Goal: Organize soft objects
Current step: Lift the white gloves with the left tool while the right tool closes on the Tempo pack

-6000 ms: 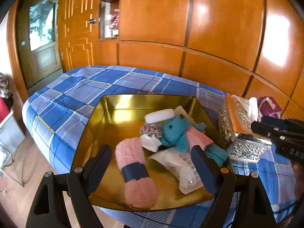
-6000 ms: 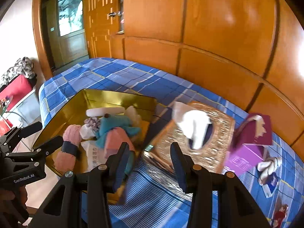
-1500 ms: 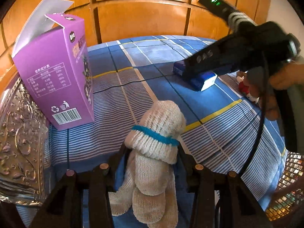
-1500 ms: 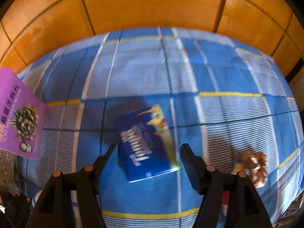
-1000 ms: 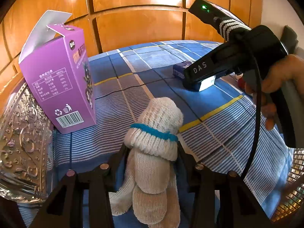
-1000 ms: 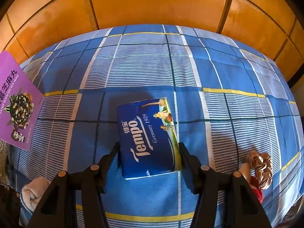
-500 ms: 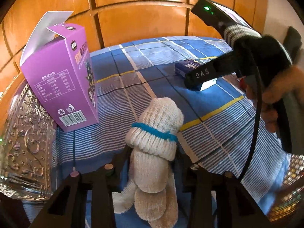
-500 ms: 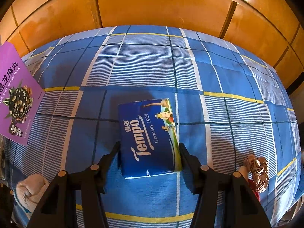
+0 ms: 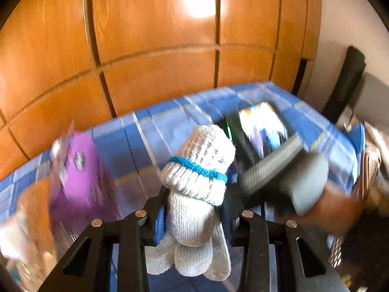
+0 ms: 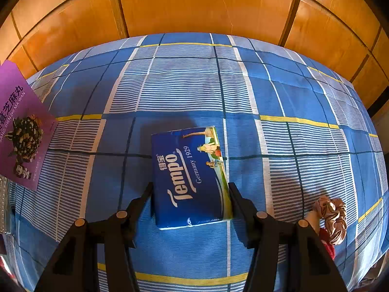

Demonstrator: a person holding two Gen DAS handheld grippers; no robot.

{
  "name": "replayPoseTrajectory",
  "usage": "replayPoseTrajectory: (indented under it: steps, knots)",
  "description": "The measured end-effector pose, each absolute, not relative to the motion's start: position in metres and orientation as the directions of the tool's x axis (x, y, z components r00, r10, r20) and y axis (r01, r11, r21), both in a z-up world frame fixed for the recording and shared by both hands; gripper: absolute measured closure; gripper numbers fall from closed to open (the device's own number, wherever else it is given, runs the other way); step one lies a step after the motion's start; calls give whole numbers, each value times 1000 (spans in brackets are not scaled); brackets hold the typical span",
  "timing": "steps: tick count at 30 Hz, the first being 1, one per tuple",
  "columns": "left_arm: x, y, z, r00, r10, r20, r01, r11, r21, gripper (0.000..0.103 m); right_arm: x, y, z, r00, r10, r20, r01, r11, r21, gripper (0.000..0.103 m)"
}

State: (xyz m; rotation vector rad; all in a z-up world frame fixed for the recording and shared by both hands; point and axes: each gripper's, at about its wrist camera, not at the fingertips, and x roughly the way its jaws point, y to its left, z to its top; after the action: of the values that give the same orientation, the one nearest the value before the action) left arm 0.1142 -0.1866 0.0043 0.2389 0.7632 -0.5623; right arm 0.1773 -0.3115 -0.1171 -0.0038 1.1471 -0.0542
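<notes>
- Since half a second ago, the left gripper (image 9: 194,215) has lifted the rolled white knitted gloves with a blue band (image 9: 195,185) up off the blue checked bed cover (image 10: 184,82); its view is now blurry.
- Its jaws are narrow and squeeze the gloves on both sides.
- On the left stands a purple cardboard box (image 10: 18,126). It has Chinese writing and the words "ZHI MA WAN".
- In the middle, the right gripper (image 10: 190,192) has not moved. Its jaws sit partly open, one on each side of a blue tissue pack (image 10: 188,175).
- That pack lies flat on the cover and says "Tempo" and "Germany 1929".
- A pink shiny scrunchie (image 10: 331,216) lies at the far right.
</notes>
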Motion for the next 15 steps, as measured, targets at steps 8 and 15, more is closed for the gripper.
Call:
replayPoseTrajectory:
  steps: [8, 15]
  knots:
    - [180, -168, 68, 695, -334, -637, 455, 890, 30, 66, 176, -308, -117, 416, -61, -907, 29, 998, -54, 46]
    - [213, -64, 110, 810, -176, -560, 194, 981, -28, 65, 174, -304, -117, 422, -76, -903, 21, 997, -74, 46]
